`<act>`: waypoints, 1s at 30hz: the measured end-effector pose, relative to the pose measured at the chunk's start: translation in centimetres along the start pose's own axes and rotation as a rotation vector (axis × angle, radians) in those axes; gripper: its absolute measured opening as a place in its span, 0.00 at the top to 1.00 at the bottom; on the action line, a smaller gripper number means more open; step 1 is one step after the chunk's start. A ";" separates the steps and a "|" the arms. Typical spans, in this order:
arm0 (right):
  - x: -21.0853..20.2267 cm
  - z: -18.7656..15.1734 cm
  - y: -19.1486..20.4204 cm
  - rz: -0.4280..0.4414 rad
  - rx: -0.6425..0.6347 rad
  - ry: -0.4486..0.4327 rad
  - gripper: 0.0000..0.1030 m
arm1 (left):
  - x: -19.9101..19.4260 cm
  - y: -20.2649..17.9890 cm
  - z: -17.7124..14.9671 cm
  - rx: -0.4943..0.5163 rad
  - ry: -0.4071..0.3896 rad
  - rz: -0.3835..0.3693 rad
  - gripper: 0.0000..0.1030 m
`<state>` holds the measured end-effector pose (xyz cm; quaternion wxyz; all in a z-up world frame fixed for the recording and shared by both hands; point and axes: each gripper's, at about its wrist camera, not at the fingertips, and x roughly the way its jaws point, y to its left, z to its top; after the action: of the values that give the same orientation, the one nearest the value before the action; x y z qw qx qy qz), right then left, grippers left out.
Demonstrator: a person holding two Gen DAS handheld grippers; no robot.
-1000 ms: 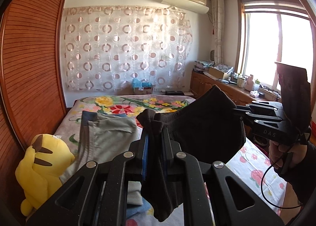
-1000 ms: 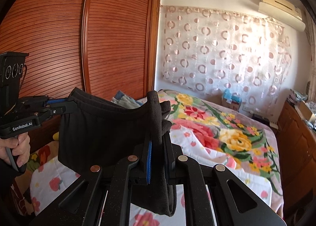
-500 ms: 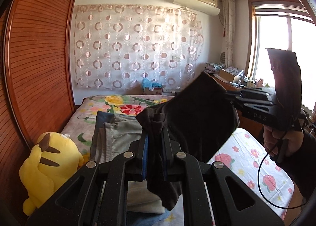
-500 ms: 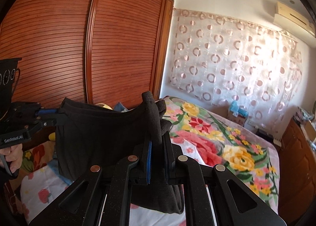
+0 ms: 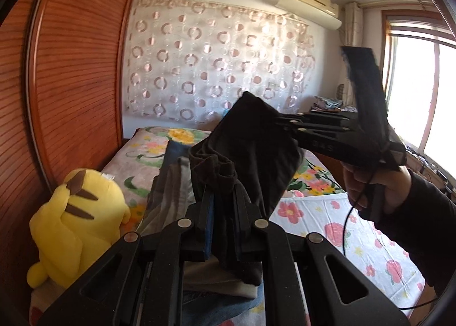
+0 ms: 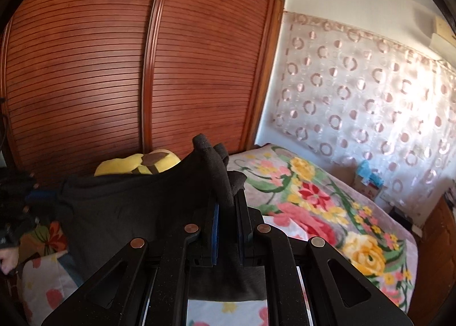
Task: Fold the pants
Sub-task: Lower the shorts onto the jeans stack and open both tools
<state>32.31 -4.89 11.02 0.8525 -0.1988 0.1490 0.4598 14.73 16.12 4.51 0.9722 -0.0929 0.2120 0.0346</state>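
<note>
1. While both grippers clamp black cloth, the pants (image 5: pixel 250 152) hang in the air above the bed (image 5: pixel 319 212), stretched between the two tools.
2. In the left wrist view, the left gripper (image 5: pixel 223 206) sits at 6 o'clock, its fingers clenched on a bunched edge of the pants.
3. In that same view, the right gripper (image 5: pixel 278 123) reaches in from 3 o'clock, pinching the far corner of the pants; a hand (image 5: pixel 367 183) in a dark sleeve holds its grip.
4. In the right wrist view, the right gripper (image 6: pixel 228 206) stands at 6 o'clock, its fingers shut on a fold of the pants (image 6: pixel 128 206) that sticks up above the blue pads.
5. From there the cloth runs toward 9 o'clock, where the left gripper (image 6: pixel 31 197) holds the other end, dark and partly cut off by the edge.
6. A yellow plush (image 5: pixel 74 212) sits at 8 o'clock in the left view, against the wardrobe (image 5: pixel 71 83).
7. Folded clothes (image 5: pixel 171 183) lie in a stack on the bed below the left gripper, just beside the plush.
8. A patterned curtain (image 5: pixel 213 69) hangs at 12 o'clock, with an air conditioner (image 5: pixel 307 4) at 1 o'clock and a window (image 5: pixel 421 92) at 3 o'clock.
</note>
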 end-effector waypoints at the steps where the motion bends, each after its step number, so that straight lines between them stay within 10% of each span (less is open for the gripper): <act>1: 0.6 0.0 0.0 0.006 -0.006 0.006 0.91 | 0.1 0.2 -0.1 -0.005 0.004 0.006 0.88; 30: 3.8 -2.2 -3.1 0.094 0.063 0.106 0.74 | 1.8 2.6 -3.8 -0.070 0.090 0.127 0.88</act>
<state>36.83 -4.75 8.11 0.8267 -0.1886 0.2176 0.4834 14.52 17.96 -0.03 0.9537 -0.1148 0.2597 0.0994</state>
